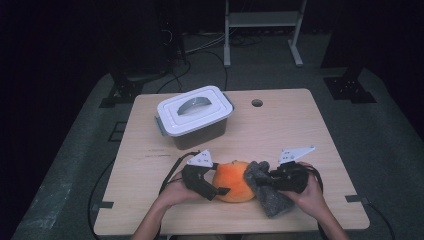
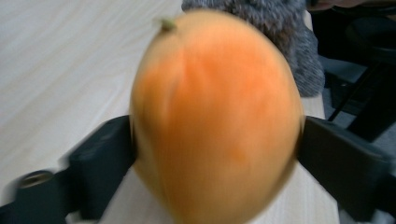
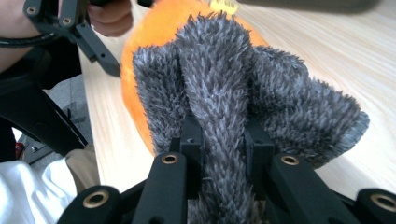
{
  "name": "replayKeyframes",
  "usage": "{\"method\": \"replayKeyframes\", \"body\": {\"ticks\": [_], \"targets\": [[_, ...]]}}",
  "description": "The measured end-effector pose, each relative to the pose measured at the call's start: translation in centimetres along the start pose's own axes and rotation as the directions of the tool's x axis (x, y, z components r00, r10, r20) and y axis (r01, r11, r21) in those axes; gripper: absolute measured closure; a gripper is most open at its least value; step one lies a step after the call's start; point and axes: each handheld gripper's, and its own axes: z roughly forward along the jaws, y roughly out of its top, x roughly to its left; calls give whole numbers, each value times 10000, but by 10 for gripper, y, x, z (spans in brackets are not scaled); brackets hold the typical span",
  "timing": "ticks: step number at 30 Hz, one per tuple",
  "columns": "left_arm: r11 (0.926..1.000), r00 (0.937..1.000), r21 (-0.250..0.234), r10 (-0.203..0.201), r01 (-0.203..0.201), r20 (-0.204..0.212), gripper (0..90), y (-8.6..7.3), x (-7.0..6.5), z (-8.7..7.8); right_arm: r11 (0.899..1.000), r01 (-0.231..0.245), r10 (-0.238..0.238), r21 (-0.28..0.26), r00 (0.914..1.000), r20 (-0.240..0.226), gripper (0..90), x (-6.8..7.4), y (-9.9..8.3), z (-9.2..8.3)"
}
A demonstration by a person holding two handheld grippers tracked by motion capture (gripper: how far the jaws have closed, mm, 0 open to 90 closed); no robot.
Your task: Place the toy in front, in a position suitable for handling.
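An orange fruit (image 1: 234,181) rests near the table's front edge, between both hands. My left gripper (image 1: 220,190) grips it from the left; in the left gripper view the fruit (image 2: 215,121) sits pressed between the two black jaws. A fuzzy grey cloth (image 1: 266,192) lies against the fruit's right side. My right gripper (image 1: 265,178) is shut on a fold of that cloth (image 3: 219,93), and the orange fruit (image 3: 154,51) shows just behind it.
A white lidded bin (image 1: 194,116) with a grey handle stands at the back left of the wooden table (image 1: 280,130). A small round hole (image 1: 257,103) sits near the far edge. Dark stands and cables lie on the floor beyond.
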Motion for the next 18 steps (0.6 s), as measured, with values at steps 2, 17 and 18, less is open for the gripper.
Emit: {"method": "replayKeyframes", "body": {"ticks": [2,17,18], "targets": [[9998,9999,-138,123,-123,0,260,-2,-1,0,9999,-75,74,75,9999,71,736,-2,-2,-2],[9979,9989,-617,193,-219,-421,354,12,-17,4,9939,1062,-1074,292,9931,463,739,23,26,-10],[9975,9986,-643,258,-287,-453,354,13,-18,5,9952,912,-929,353,9944,498,739,21,24,-12]]}}
